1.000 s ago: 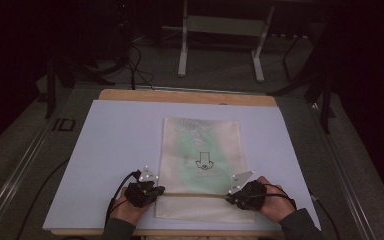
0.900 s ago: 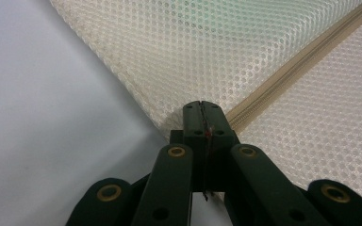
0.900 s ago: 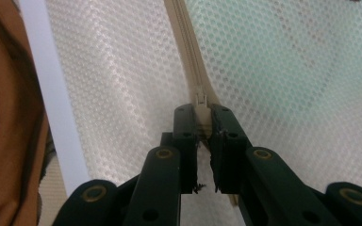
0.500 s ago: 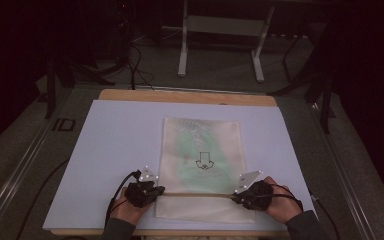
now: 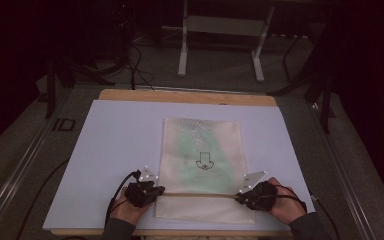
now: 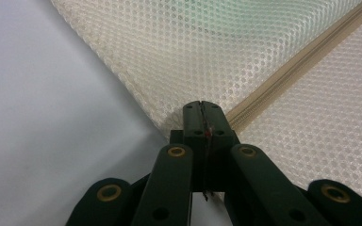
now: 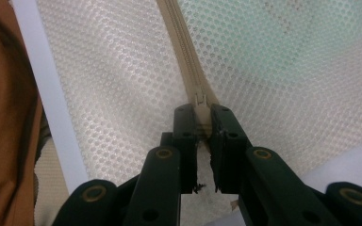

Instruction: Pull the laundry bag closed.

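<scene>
1. Centrally, a cream mesh zip bag (image 5: pixel 202 167) lies flat on the white table cover (image 5: pixel 115 145), long axis running away from the person; a pale green item inside is blurred by the mesh.
2. Its zipper (image 5: pixel 200 194) crosses the near end.
3. Left gripper (image 6: pixel 201 113): jaws together, pinching the bag's edge at the zipper end.
4. Right gripper (image 7: pixel 202 115): jaws clamped on the zipper slider (image 7: pixel 201 101).

One mesh bag (image 5: pixel 202 165), one zipper (image 5: pixel 200 195), two hand-held grippers.
</scene>
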`<state>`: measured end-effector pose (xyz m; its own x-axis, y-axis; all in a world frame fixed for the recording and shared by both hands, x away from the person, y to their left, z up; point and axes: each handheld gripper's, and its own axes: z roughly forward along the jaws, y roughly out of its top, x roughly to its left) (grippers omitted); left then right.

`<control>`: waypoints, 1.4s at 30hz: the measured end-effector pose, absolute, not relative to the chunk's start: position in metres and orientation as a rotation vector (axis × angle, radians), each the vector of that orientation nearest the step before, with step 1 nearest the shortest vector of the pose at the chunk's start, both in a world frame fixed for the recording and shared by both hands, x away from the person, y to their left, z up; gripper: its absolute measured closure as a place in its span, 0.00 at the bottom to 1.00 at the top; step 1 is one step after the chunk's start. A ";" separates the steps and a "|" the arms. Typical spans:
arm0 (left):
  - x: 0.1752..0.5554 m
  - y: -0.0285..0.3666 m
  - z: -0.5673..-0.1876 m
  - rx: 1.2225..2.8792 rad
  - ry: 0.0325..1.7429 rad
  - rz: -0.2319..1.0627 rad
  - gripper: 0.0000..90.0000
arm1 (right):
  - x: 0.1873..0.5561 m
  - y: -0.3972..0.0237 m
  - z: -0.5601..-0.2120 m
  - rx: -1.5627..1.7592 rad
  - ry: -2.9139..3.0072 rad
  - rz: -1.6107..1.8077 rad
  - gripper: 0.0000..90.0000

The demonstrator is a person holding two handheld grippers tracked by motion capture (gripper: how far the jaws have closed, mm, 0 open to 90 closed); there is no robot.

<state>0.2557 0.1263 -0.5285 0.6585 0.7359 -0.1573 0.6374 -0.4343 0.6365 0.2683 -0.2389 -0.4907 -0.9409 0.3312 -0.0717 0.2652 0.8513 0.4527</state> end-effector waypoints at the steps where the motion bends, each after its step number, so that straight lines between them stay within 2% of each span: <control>1: 0.256 0.126 -0.529 2.194 1.058 0.188 0.99 | 0.268 -0.239 -0.491 0.462 2.878 0.677 0.91; 42: 0.256 0.126 -0.528 2.198 1.054 0.189 0.99 | 0.267 -0.269 -0.493 0.565 2.861 0.689 0.91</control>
<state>0.2559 0.1260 -0.5284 0.6610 0.7344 -0.1538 0.6352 -0.4387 0.6356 0.2672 -0.2687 -0.4928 -0.9189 0.3910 -0.0513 0.3247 0.8241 0.4641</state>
